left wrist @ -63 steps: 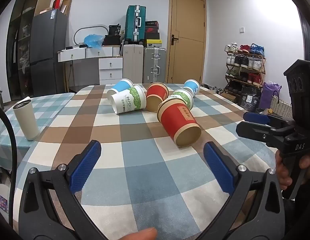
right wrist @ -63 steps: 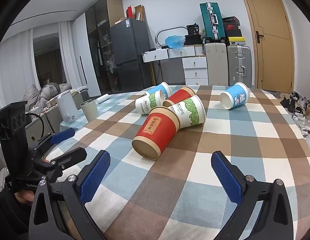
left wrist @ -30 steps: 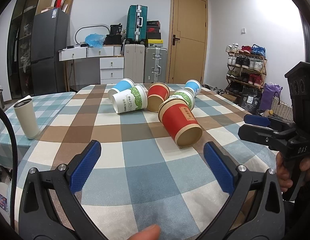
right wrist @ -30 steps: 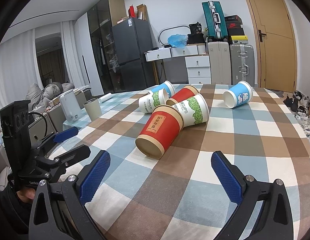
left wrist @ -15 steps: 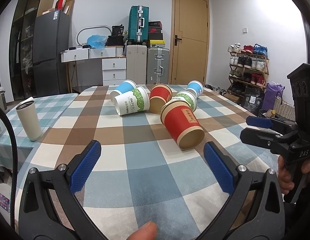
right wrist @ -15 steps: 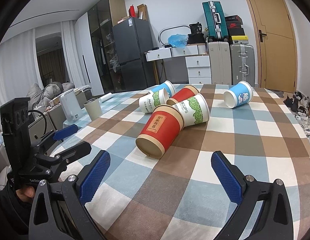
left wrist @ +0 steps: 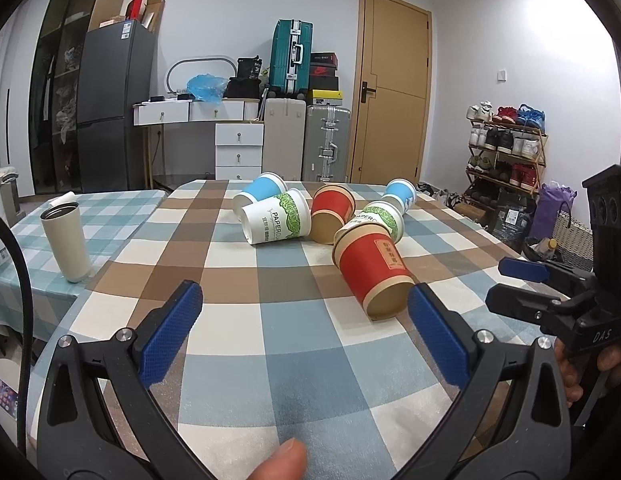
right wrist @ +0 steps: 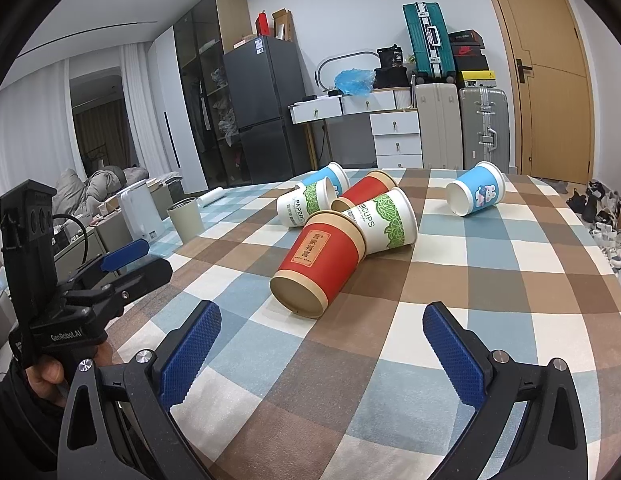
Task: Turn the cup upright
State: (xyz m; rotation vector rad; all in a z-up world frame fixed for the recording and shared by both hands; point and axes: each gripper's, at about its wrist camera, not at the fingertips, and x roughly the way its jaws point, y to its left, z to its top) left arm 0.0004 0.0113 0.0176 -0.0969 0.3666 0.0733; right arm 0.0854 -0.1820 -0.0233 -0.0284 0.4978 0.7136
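Note:
Several paper cups lie on their sides in a cluster on the checked tablecloth (left wrist: 238, 312). The nearest is a red cup (left wrist: 370, 268) with its base toward me; it also shows in the right wrist view (right wrist: 320, 258). Behind it lie a white-green cup (right wrist: 384, 220), a second red cup (left wrist: 330, 212), another white-green cup (left wrist: 276, 222) and two blue cups (right wrist: 476, 194). My left gripper (left wrist: 304, 334) is open and empty, just short of the red cup. My right gripper (right wrist: 322, 354) is open and empty, also in front of it.
A beige tumbler (left wrist: 66, 242) stands upright at the left on a second checked table. A white kettle (right wrist: 140, 212) sits beyond it. Suitcases, drawers, a fridge, a door and a shoe rack (left wrist: 506, 152) line the room behind the table.
Both grippers have crept slightly toward the red cup and stayed open. The cups have not moved.

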